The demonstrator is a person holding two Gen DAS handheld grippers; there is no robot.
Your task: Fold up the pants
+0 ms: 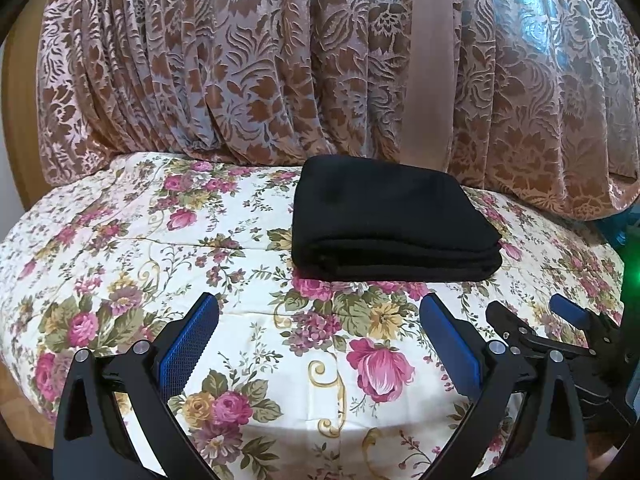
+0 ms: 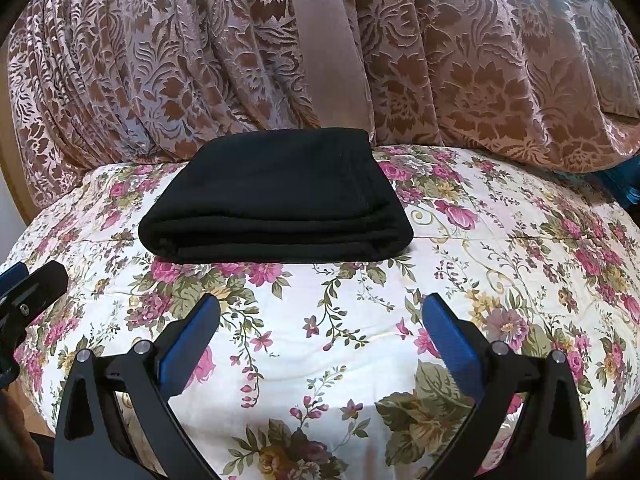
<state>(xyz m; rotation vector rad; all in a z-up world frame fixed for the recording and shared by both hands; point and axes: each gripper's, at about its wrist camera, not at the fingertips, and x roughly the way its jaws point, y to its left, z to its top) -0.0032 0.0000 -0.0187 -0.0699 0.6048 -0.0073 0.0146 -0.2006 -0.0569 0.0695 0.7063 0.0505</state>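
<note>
You are holding the left gripper (image 1: 319, 312) with its blue pads spread wide and nothing lying between them; the right gripper (image 2: 321, 312) is standing just as wide and just as bare. Each tool is showing at the edge of the other's view, so you are keeping them side by side, low over the floral bedspread (image 1: 120, 240).

Ahead of both sets of fingers, apart from them and touching neither, the black pants (image 1: 392, 220) are sitting as a compact rectangular stack, several layers showing along the near edge. From the left tool they are lying ahead and slightly right; from the right tool (image 1: 560, 316), ahead and slightly left (image 2: 276, 196).

Judging by that tidy stack, the folding is looking finished or very nearly so; at most a little squaring of edges may be remaining.

Beyond the pants, a patterned curtain (image 2: 460, 72) is hanging down to the bedspread. The far edge of the stack is hiding behind its own top, so you are not seeing whether the back layers are lining up. The dark fabric is swallowing detail: waistband, hems and seams are impossible to pick out.
</note>
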